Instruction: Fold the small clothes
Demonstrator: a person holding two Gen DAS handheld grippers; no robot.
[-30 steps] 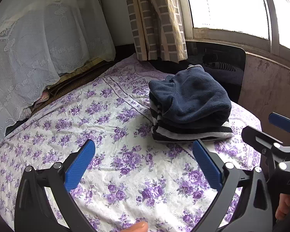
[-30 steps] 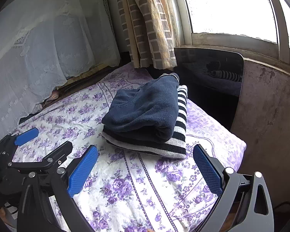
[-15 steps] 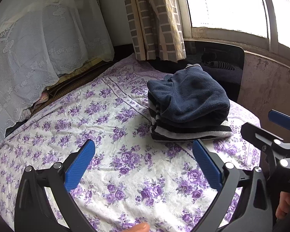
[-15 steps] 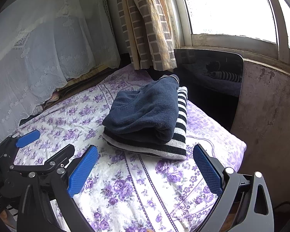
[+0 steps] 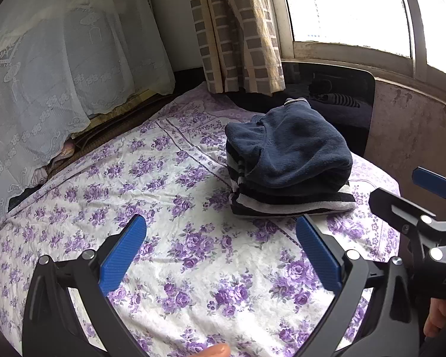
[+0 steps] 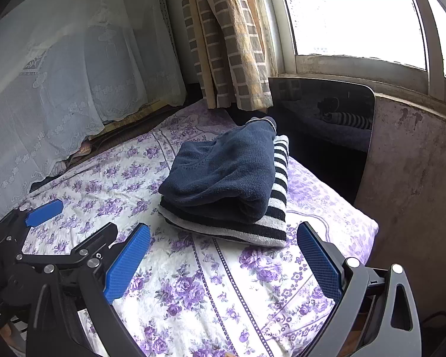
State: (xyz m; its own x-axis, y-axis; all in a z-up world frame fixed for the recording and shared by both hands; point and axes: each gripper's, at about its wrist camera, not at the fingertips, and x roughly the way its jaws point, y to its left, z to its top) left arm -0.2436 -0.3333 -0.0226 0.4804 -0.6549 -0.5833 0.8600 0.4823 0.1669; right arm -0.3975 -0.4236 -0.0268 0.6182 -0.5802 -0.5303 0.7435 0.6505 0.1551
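Nearest in, the left gripper (image 5: 220, 238) and right gripper (image 6: 223, 247) both hang just short of the pile, jaws spread wide, pinching nothing, touching nothing. Just beyond them on the floral bedspread (image 5: 169, 184), the navy garment (image 6: 223, 175) sits folded atop the striped garment (image 6: 278, 184). Folding looks finished, though the pile's far side is hidden.
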